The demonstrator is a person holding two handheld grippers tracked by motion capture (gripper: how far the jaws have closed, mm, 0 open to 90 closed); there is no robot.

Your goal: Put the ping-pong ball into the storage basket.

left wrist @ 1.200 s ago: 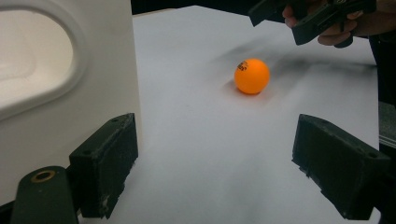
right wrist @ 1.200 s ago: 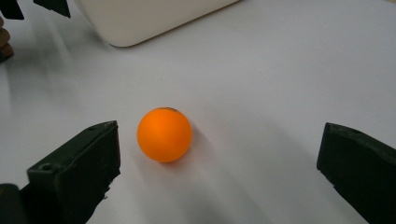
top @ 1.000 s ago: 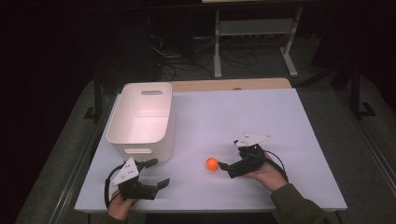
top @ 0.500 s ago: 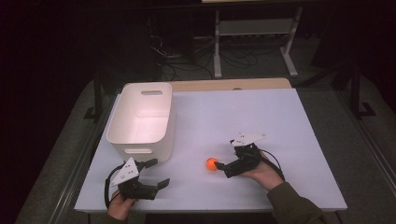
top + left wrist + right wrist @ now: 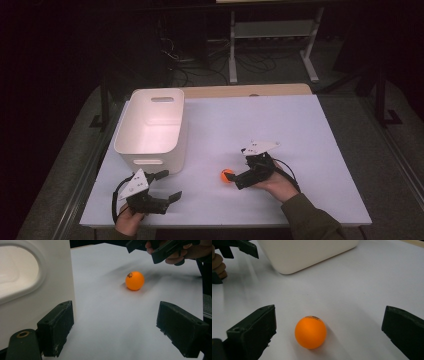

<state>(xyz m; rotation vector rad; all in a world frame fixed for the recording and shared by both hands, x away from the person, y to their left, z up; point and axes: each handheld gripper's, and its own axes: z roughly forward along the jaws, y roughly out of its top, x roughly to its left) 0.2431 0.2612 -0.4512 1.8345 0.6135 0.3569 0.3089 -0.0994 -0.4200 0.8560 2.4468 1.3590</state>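
the orange ball (image 5: pixel 310 332) sits on the white desk (image 5: pixel 300 130), between the wide-open jaws of the right gripper (image 5: pixel 231 178), touching neither. the white bin (image 5: pixel 152 130) stands near, to the ball's left. the left gripper (image 5: pixel 165 186), jaws also wide and empty, hovers just in front of the bin.

A: What surrounds the white table (image 5: pixel 300 125)?

B: A dark room, dim apart from the brightly lit tabletop. Grey floor (image 5: pixel 380 150) runs along both sides.

A: Anything behind it?

B: A light wooden strip (image 5: pixel 245 90) along the far edge, then a white metal shelf stand (image 5: pixel 272 30) with 2 visible legs. Black cables (image 5: pixel 200 60) tangle on the floor beside it.

A: Walls or windows?

B: Too dark to tell.
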